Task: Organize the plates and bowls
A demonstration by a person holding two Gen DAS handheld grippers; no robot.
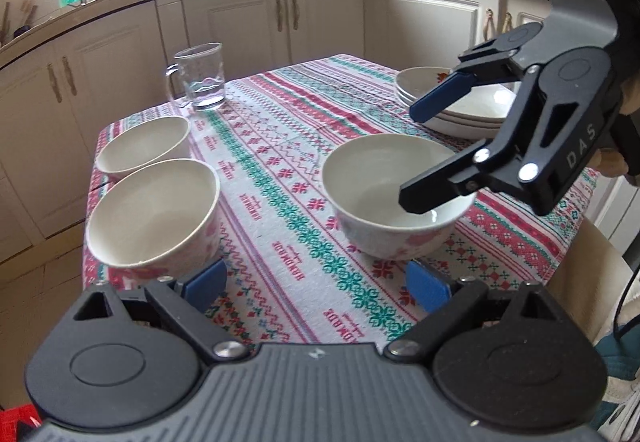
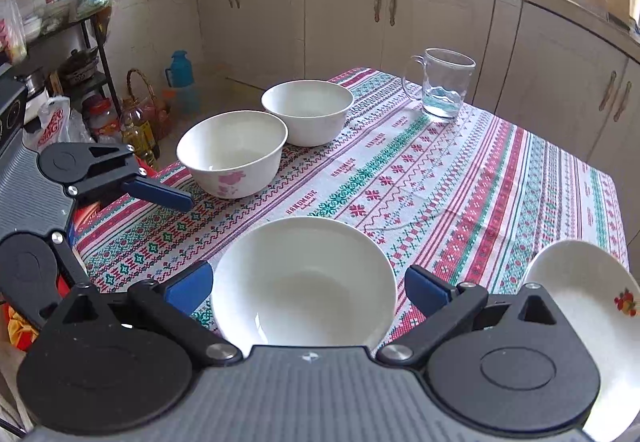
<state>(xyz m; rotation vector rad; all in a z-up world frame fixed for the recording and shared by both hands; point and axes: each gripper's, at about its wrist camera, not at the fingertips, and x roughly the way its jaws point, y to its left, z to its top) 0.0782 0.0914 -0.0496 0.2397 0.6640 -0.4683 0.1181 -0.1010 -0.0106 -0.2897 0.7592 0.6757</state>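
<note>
Three white bowls on the table right now. The nearest bowl (image 2: 304,282) stands upright on the patterned tablecloth (image 2: 460,182), squarely in front of the right gripper (image 2: 308,288) — its blue fingers (image 2: 426,292) are spread wide, one on each side of the bowl, with no pad pressing on the rim, so released. From the left wrist view that same gripper comes in from the right, one dark finger hanging over the bowl's rim and the other raised above the plates.

Just to the right sits a stack of shallow white plates (image 1: 460,110), the top one carrying a small fruit print near its rim. It lies close beside the near bowl, though I cannot tell whether they touch.

Over on the far left edge of the table, two more bowls stand side by side — the floral bowl (image 2: 232,154) with pink flowers on its wall, and the plain bowl (image 2: 308,112) behind it. They look to be touching or nearly so.

The left gripper (image 1: 316,288) has its fingers (image 1: 204,288) parted with only tablecloth between them, gripping nothing; the floral bowl sits just ahead of its left finger.

At the table's back corner stands a glass mug (image 2: 442,86) with a little water in the bottom, well apart from the bowls. Cream kitchen cabinets (image 2: 400,22) run behind everything.
</note>
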